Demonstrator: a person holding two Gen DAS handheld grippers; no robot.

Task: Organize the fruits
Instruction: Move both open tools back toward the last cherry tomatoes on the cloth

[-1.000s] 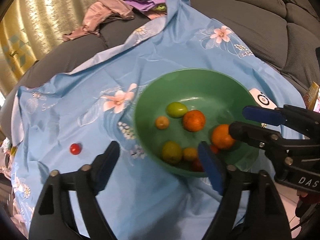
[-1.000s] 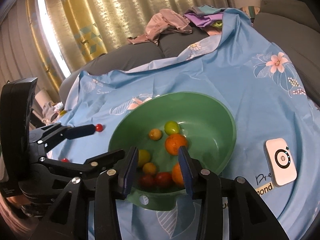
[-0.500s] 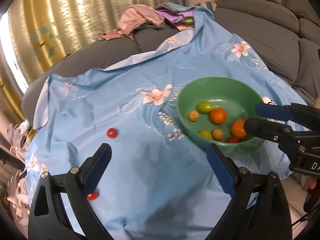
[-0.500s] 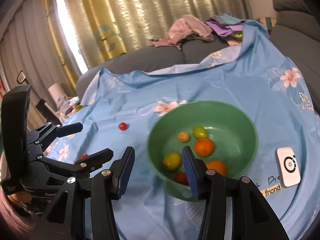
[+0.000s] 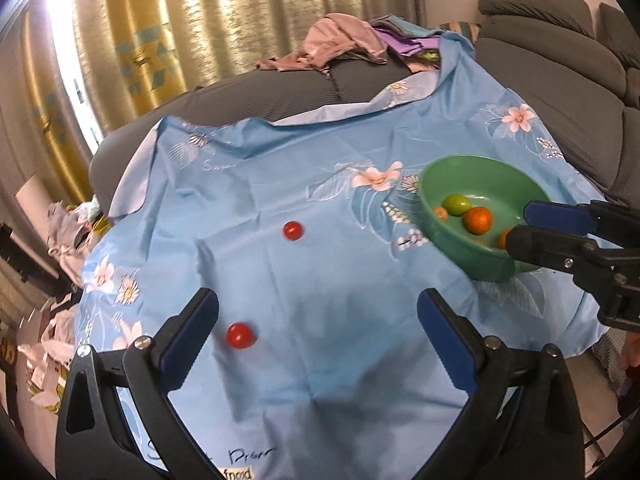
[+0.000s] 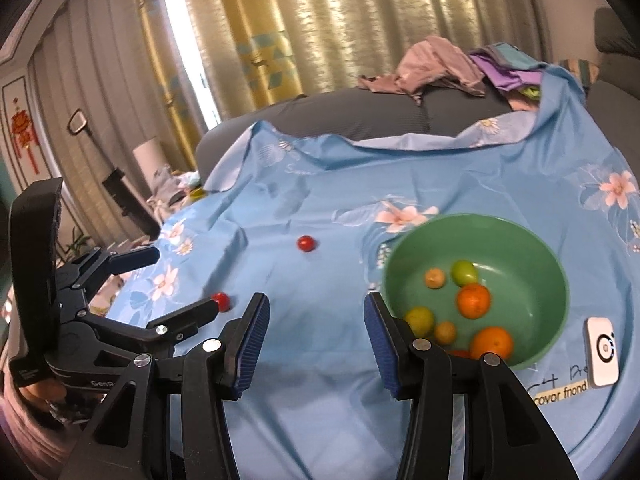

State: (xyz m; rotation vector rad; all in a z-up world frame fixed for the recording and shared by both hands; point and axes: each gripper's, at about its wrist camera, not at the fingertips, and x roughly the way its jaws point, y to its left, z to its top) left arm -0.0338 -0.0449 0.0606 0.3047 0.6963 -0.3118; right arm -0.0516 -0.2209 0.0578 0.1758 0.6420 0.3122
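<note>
A green bowl on the blue flowered cloth holds two oranges, a green fruit and several small yellow and red ones. Two red tomatoes lie loose on the cloth to its left, the far one and the near one. My left gripper hovers wide open over the cloth, the near tomato just inside its left finger and untouched. My right gripper is open and holds nothing, by the bowl's near left rim.
A white device lies on the cloth right of the bowl. The blue cloth covers a grey sofa with a pile of clothes at the back. Curtains hang behind, and clutter lies on the floor at the left.
Both grippers have pulled back and to the left, away from the bowl. The left jaws have spread wider, the right a little. The near tomato has come into view.
</note>
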